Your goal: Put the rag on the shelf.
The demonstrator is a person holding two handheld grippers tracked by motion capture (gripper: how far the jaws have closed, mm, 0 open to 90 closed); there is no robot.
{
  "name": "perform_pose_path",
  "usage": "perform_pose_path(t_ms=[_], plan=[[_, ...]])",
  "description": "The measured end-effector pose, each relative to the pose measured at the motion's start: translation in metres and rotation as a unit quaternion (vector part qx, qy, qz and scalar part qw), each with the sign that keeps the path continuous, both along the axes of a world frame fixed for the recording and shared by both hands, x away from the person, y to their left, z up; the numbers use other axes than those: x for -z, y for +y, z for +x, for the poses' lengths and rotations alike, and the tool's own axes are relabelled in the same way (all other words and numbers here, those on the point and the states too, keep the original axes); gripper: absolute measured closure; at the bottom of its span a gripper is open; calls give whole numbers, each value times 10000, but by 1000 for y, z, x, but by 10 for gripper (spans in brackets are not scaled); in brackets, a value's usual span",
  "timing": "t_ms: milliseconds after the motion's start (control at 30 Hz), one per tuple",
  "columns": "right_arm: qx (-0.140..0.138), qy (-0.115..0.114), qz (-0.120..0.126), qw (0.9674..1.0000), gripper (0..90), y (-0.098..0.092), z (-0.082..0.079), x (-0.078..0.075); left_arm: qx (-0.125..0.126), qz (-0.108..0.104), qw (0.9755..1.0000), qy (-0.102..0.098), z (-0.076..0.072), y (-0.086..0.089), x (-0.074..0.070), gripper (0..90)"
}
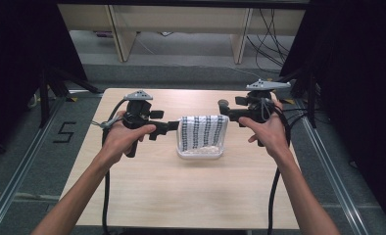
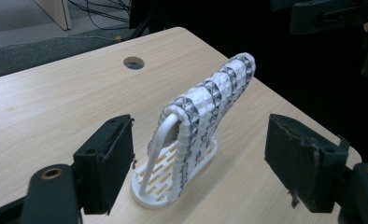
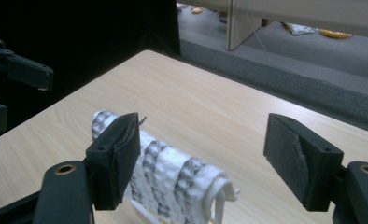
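Two spread-jawed, empty tools, left gripper and right gripper, flanking the patterned towel draped over the white rack between them: close level on both end folds together, clear of the rail, lifting straight up.

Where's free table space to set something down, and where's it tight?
Free: the wide near strip of table between the forearms, below the white rack, and the far strip behind it up to the cable hole. Tight: the middle, where the left gripper and right gripper flank the towel draped over the rack.
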State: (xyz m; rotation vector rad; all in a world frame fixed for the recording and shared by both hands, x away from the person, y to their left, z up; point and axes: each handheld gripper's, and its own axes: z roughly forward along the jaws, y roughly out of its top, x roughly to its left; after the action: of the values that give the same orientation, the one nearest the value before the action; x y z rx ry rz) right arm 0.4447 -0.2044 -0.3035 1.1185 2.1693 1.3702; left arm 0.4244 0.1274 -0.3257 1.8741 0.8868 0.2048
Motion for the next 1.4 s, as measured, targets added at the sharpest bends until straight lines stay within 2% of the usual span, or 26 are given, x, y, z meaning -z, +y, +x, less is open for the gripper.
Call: perform_pose_path(t_ms=[100, 267, 333, 367, 433, 500, 633, 667, 700, 733, 767, 800, 833, 900, 967, 1033, 1067, 1133, 1233, 1267, 1333, 1367, 1400], plan=[[-98, -18, 16, 9999, 257, -1, -6, 2, 21, -67, 10000, -45, -7, 3, 4, 224], [-108, -41, 85, 9999, 206, -3, -15, 5, 56, -11, 10000, -62, -17, 6, 12, 206], [-161, -125, 69, 9998, 198, -4, -17, 7, 52, -41, 9999, -80, -21, 8, 14, 205], [-102, -56, 119, 9999, 188, -4, -20, 7, 63, -55, 9999, -92, -23, 9, 15, 204], [-144, -164, 0, 9998, 181, -5, -21, 10, 66, -57, 9999, -108, -26, 9, 15, 204], [-158, -78, 78, 9998, 180, -3, -23, 12, 108, -24, 9998, -154, -31, 10, 16, 202], [-140, -218, -17, 9997, 180, -1, -28, 14, 187, 24, 9996, -197, -40, 10, 18, 201], [-129, -117, -30, 9998, 183, -1, -31, 14, 169, 1, 9996, -224, -42, 10, 20, 201], [-198, -227, -33, 9995, 186, -1, -30, 15, 207, 28, 9996, -194, -44, 10, 20, 201], [-154, -169, -17, 9997, 187, -1, -33, 15, 227, 28, 9995, -195, -46, 10, 22, 201], [-213, -246, -67, 9994, 186, -1, -33, 16, 240, 6, 9995, -207, -48, 9, 24, 201], [-119, -219, -24, 9997, 187, 0, -36, 17, 279, 12, 9994, -215, -49, 9, 25, 201], [-176, -299, -113, 9993, 187, -1, -36, 17, 281, 6, 9994, -195, -50, 9, 26, 201], [-139, -203, -46, 9997, 186, 0, -40, 18, 281, 108, 9992, -245, -51, 9, 26, 201], [-179, -285, -53, 9994, 188, 0, -41, 21, 274, 99, 9994, -211, -53, 10, 28, 201], [-170, -158, -53, 9997, 189, 0, -44, 24, 265, 105, 9994, -203, -54, 11, 30, 201], [-179, -236, -48, 9996, 189, 0, -45, 26, 269, 123, 9994, -199, -55, 12, 31, 201], [-173, -208, -78, 9996, 188, -2, -47, 29, 271, 41, 9994, -215, -56, 13, 35, 201], [-183, -144, -51, 9997, 188, -4, -50, 34, 234, 93, 9995, -176, -57, 15, 39, 201], [-184, -208, -82, 9996, 188, -5, -51, 36, 241, 48, 9995, -197, -58, 16, 41, 201], [-221, -189, -74, 9996, 188, -5, -51, 38, 220, 95, 9996, -172, -59, 17, 42, 201], [-233, -210, -84, 9995, 187, -6, -53, 40, 224, 39, 9995, -205, -60, 18, 45, 201], [-189, -83, -54, 9998, 187, -5, -55, 40, 217, 65, 9996, -193, -61, 18, 46, 201]])
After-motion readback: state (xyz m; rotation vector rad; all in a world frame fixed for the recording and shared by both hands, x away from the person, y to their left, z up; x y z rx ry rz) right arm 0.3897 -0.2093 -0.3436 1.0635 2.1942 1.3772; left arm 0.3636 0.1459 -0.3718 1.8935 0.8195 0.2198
